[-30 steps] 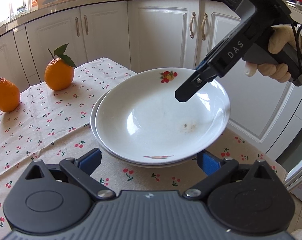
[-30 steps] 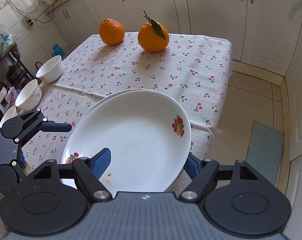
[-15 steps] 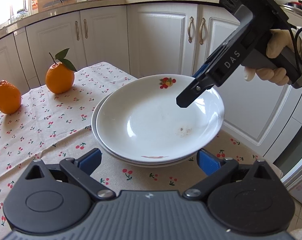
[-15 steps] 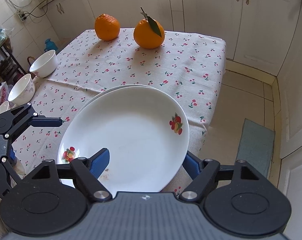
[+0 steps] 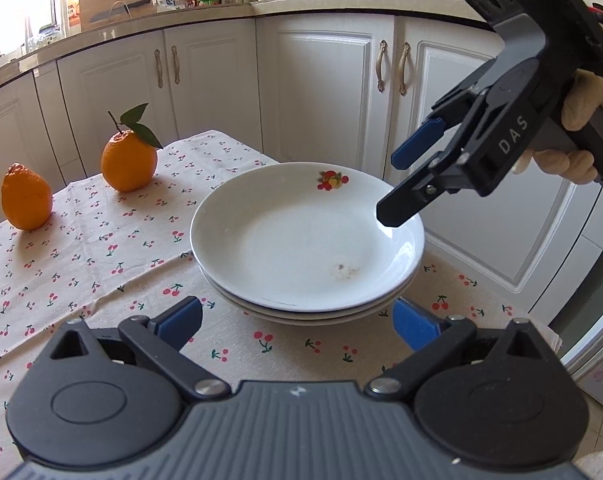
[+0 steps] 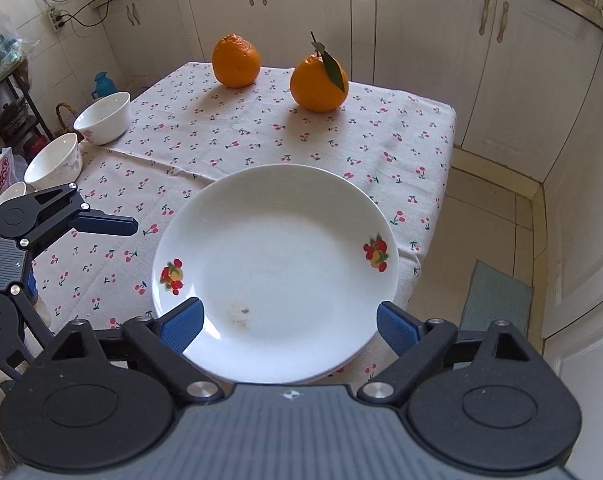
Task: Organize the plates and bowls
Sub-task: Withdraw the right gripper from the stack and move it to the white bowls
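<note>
A stack of white plates with fruit motifs (image 5: 301, 248) (image 6: 277, 264) lies flat near the corner of the cherry-print tablecloth (image 5: 81, 264). My right gripper (image 5: 393, 188) (image 6: 289, 322), held by a gloved hand (image 5: 577, 120), hovers just above the stack's right rim. Its jaws are opening and stand wide, the pads clear of the plate. My left gripper (image 5: 297, 320) is open, its blue pads on either side of the stack's near edge without touching. Its upper finger (image 6: 105, 222) shows at the left in the right wrist view.
Two oranges (image 5: 128, 160) (image 5: 26, 196) stand at the table's far side. Three white bowls (image 6: 103, 118) (image 6: 55, 160) (image 6: 5, 196) sit along its left edge. White cabinets (image 5: 321, 92) stand close behind, and a floor mat (image 6: 497, 300) lies past the table's corner.
The top plate was tilted in my right gripper's grip; now it lies flat on the stack. The right gripper has opened and drawn up and away from the rim. The left gripper has hardly moved.
</note>
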A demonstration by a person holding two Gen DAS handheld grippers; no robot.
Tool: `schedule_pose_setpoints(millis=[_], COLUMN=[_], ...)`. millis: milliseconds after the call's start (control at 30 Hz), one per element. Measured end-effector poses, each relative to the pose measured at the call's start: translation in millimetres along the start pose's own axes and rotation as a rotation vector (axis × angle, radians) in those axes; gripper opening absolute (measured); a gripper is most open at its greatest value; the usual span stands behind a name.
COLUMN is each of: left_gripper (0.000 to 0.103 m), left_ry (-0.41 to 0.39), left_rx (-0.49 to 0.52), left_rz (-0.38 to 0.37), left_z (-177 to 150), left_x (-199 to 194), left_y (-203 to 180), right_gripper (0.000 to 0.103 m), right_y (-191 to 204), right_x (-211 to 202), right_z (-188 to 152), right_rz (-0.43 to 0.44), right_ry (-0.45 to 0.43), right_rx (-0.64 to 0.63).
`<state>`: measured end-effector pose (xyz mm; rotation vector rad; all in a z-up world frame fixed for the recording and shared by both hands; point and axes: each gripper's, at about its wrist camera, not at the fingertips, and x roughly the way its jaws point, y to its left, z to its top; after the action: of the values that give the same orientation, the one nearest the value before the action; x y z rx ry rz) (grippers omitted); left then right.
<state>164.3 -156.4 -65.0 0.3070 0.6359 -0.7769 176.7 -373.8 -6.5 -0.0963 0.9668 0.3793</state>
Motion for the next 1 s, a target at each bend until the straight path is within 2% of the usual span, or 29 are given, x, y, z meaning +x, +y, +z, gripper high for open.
schedule_pose_setpoints(millis=[67, 267, 400, 567, 733, 1000], left_gripper=[0.101, 0.102, 0.102, 0.102, 0.102, 0.102], left_ry=[-0.022, -0.071, -0.084, -0.104, -0.102, -0.096], left_rx=[0.001, -0.017, -0.036, -0.043, -0.076, -0.132], left_rz=[0.013, 0.047, 0.06, 0.094, 0.136, 0.248], left_z=[-1.2, -6.2, -15.4, -36.6, -59.7, -100.8], left_x=[-6.9, -35.4, -61.4, -96.3, -130.3, -185.3], left_y=[1.2, 11.6, 22.7, 35.9, 57.3, 94.1], right_gripper=[0.103, 0.103, 0.103, 0.103, 0.103, 0.103], right_y=[10.4, 45.8, 74.8, 121.5, 164.6, 217.9], right_x=[-4.9, -9.8, -2.1, 13.1, 23.9, 44.3], right_z=[0.0, 1.3, 5.6, 11.9, 16.4, 30.7], right_rz=[-0.025, -0.095, -0.106, -0.139, -0.137, -0.075], right_ry=[-0.026, -0.101, -0.147, -0.176, -0.198, -0.21], right_rx=[-0.02, -0.055, -0.067, -0.141, -0.204, -0.227])
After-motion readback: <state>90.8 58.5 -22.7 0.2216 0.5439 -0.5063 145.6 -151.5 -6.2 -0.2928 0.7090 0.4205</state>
